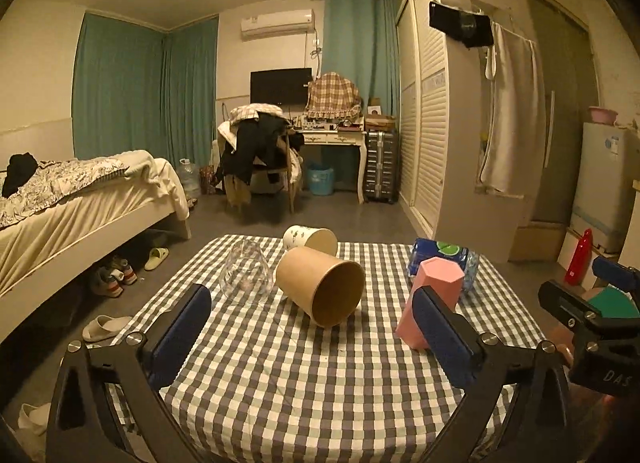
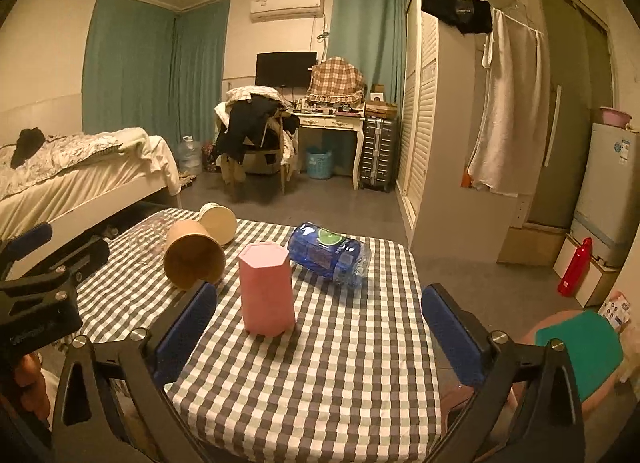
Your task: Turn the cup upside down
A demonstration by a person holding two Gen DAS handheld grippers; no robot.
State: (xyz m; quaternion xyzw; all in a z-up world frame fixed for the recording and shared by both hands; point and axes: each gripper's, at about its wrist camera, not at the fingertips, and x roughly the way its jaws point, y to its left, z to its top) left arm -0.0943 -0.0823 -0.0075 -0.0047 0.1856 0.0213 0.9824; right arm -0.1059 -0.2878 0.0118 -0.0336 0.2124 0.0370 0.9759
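Plainly, the pink cup [image 2: 267, 291] stands closed end up near the middle of the checked table [image 2: 340, 375], toward its right edge in the left wrist view [image 1: 432, 295]. Behind it, near the far right corner, a blue bottle [image 2: 330, 255] lies on its side. To the cup's left a brown paper cup [image 1: 322, 287] lies on its side with its mouth facing the near edge, and a white cup [image 1: 310, 239] lies just behind that, at the far edge. A clear glass [image 1: 246, 277] sits beside the brown cup, toward the far left corner. Both claws hang over the near edge, empty: the left gripper [image 1: 316, 327] has its fingers spread wide, and the right gripper [image 2: 320, 327] is spread just as wide, the pink cup between its fingers but farther out, untouched.
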